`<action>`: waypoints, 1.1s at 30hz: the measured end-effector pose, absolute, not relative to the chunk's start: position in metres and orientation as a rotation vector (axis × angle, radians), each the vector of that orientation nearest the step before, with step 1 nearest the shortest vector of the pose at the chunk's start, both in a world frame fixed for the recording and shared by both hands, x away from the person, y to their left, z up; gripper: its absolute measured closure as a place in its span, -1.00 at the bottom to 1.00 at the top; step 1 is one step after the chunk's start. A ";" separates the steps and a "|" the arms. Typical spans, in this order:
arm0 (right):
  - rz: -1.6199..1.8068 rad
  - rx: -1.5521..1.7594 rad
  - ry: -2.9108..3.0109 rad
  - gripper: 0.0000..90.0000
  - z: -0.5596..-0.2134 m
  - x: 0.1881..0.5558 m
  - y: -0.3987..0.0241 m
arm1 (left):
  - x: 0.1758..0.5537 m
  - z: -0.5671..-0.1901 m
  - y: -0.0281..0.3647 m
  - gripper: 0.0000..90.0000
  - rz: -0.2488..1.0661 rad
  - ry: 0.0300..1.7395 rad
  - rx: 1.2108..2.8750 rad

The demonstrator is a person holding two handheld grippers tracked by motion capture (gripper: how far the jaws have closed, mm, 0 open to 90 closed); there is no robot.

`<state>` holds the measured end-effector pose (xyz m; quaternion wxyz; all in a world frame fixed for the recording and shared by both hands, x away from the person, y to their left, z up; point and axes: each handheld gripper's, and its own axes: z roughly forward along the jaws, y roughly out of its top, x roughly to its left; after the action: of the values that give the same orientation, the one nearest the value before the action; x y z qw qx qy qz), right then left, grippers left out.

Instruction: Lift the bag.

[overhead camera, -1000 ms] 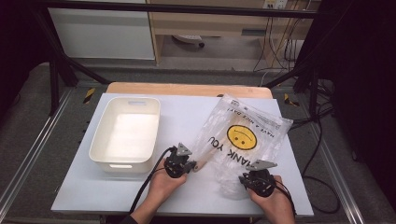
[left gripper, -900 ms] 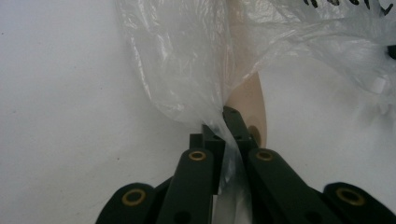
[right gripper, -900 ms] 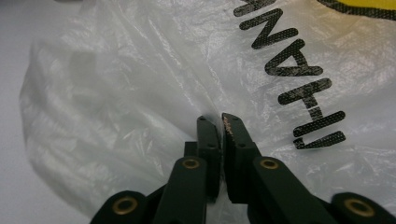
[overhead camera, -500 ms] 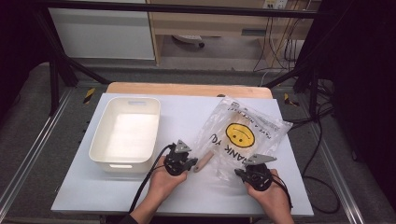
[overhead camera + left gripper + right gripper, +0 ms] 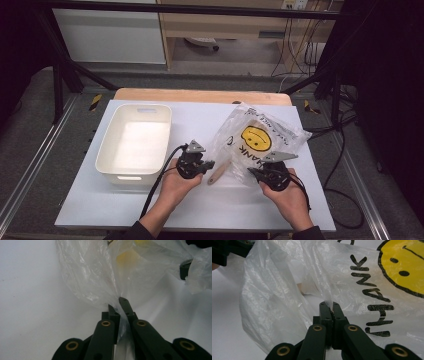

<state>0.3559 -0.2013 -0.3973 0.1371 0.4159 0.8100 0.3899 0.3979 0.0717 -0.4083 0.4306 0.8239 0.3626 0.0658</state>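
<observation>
A clear plastic bag (image 5: 260,135) printed with a yellow smiley and "THANK YOU" lies on the white table to the right of the middle. My left gripper (image 5: 211,164) is shut on the bag's near left edge, and in the left gripper view the film (image 5: 90,272) is pinched between the jaw tips (image 5: 118,302). My right gripper (image 5: 251,171) is shut on the near right edge, with the film (image 5: 274,290) rising from its closed jaws (image 5: 329,305). A pale wooden handle (image 5: 220,172) pokes out of the bag between the two grippers.
An empty white plastic bin (image 5: 132,145) stands on the left part of the white table top (image 5: 210,210). Cables hang off the table's right side. A wooden strip (image 5: 200,95) runs along the far edge.
Both hands have risen a little and carried the bag's near edge up with them. The bag's mouth now stands higher off the table.
</observation>
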 end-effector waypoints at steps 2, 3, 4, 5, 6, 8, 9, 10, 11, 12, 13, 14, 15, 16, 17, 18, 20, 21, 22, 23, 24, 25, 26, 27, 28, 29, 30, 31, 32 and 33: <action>1.126 1.197 2.346 1.00 -0.394 0.357 -0.201 | 0.399 -0.406 0.072 1.00 0.162 0.906 2.048; 1.128 1.196 2.341 1.00 -0.392 0.358 -0.201 | 0.400 -0.404 0.073 1.00 0.158 0.905 2.047; 1.125 1.196 2.344 1.00 -0.391 0.359 -0.202 | 0.401 -0.403 0.072 1.00 0.156 0.905 2.043; 1.130 1.199 2.341 1.00 -0.389 0.360 -0.202 | 0.402 -0.401 0.072 1.00 0.154 0.904 2.041; 1.131 1.197 2.343 1.00 -0.388 0.360 -0.202 | 0.402 -0.400 0.072 1.00 0.151 0.902 2.039; 1.135 1.197 2.343 1.00 -0.386 0.361 -0.201 | 0.403 -0.397 0.072 1.00 0.152 0.894 2.035; 1.137 1.183 2.343 1.00 -0.385 0.361 -0.201 | 0.403 -0.395 0.072 1.00 0.151 0.893 2.033; 1.137 1.184 2.343 1.00 -0.384 0.362 -0.201 | 0.403 -0.393 0.072 1.00 0.153 0.888 2.034; 1.139 1.184 2.339 1.00 -0.383 0.362 -0.201 | 0.404 -0.391 0.072 1.00 0.156 0.886 2.034; 1.138 1.182 2.340 1.00 -0.381 0.363 -0.201 | 0.404 -0.389 0.071 1.00 0.155 0.883 2.035; 1.141 1.180 2.338 1.00 -0.380 0.363 -0.202 | 0.405 -0.387 0.072 1.00 0.153 0.880 2.031; 1.144 1.184 2.330 1.00 -0.378 0.364 -0.202 | 0.406 -0.385 0.072 1.00 0.156 0.880 2.030; 1.147 1.178 2.329 1.00 -0.376 0.364 -0.204 | 0.407 -0.383 0.072 1.00 0.155 0.881 2.024; 1.149 1.178 2.324 1.00 -0.374 0.365 -0.204 | 0.408 -0.380 0.073 1.00 0.154 0.879 2.022; 1.152 1.179 2.319 1.00 -0.371 0.365 -0.205 | 0.409 -0.378 0.073 1.00 0.154 0.883 2.017; 1.154 1.174 2.316 1.00 -0.369 0.366 -0.206 | 0.411 -0.376 0.073 1.00 0.153 0.883 2.014; 1.158 1.173 2.309 1.00 -0.364 0.367 -0.208 | 0.413 -0.372 0.074 1.00 0.157 0.881 2.011; 1.163 1.168 2.306 1.00 -0.362 0.368 -0.209 | 0.414 -0.369 0.075 1.00 0.162 0.878 2.013; 1.160 1.166 2.306 1.00 -0.360 0.368 -0.209 | 0.415 -0.367 0.075 1.00 0.161 0.877 2.010; 1.161 1.167 2.304 1.00 -0.358 0.369 -0.210 | 0.416 -0.365 0.076 1.00 0.164 0.878 2.006; 1.158 1.163 2.304 1.00 -0.356 0.370 -0.210 | 0.417 -0.363 0.076 1.00 0.166 0.876 2.007; 1.161 1.160 2.301 1.00 -0.354 0.371 -0.211 | 0.418 -0.361 0.077 1.00 0.170 0.875 2.007; 1.163 1.159 2.299 1.00 -0.353 0.371 -0.211 | 0.419 -0.360 0.077 1.00 0.167 0.877 2.005; 1.164 1.162 2.293 1.00 -0.351 0.371 -0.211 | 0.420 -0.358 0.077 1.00 0.169 0.875 2.008; 1.164 1.158 2.292 1.00 -0.350 0.372 -0.212 | 0.420 -0.357 0.077 1.00 0.172 0.871 2.011; 1.165 1.157 2.291 1.00 -0.349 0.372 -0.212 | 0.421 -0.356 0.077 1.00 0.174 0.870 2.010; 1.166 1.157 2.290 1.00 -0.348 0.372 -0.212 | 0.422 -0.354 0.077 1.00 0.173 0.870 2.010; 1.165 1.159 2.285 1.00 -0.347 0.373 -0.212 | 0.423 -0.353 0.078 1.00 0.176 0.869 2.008; 1.165 1.154 2.286 1.00 -0.346 0.373 -0.213 | 0.423 -0.351 0.078 1.00 0.179 0.867 2.007; 1.169 1.155 2.280 1.00 -0.345 0.374 -0.214 | 0.424 -0.349 0.078 1.00 0.182 0.865 2.006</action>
<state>0.3740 -0.2135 -0.3446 0.1648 0.4053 0.8002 0.4103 0.4237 0.0777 -0.3488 0.4569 0.8140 0.3509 0.0740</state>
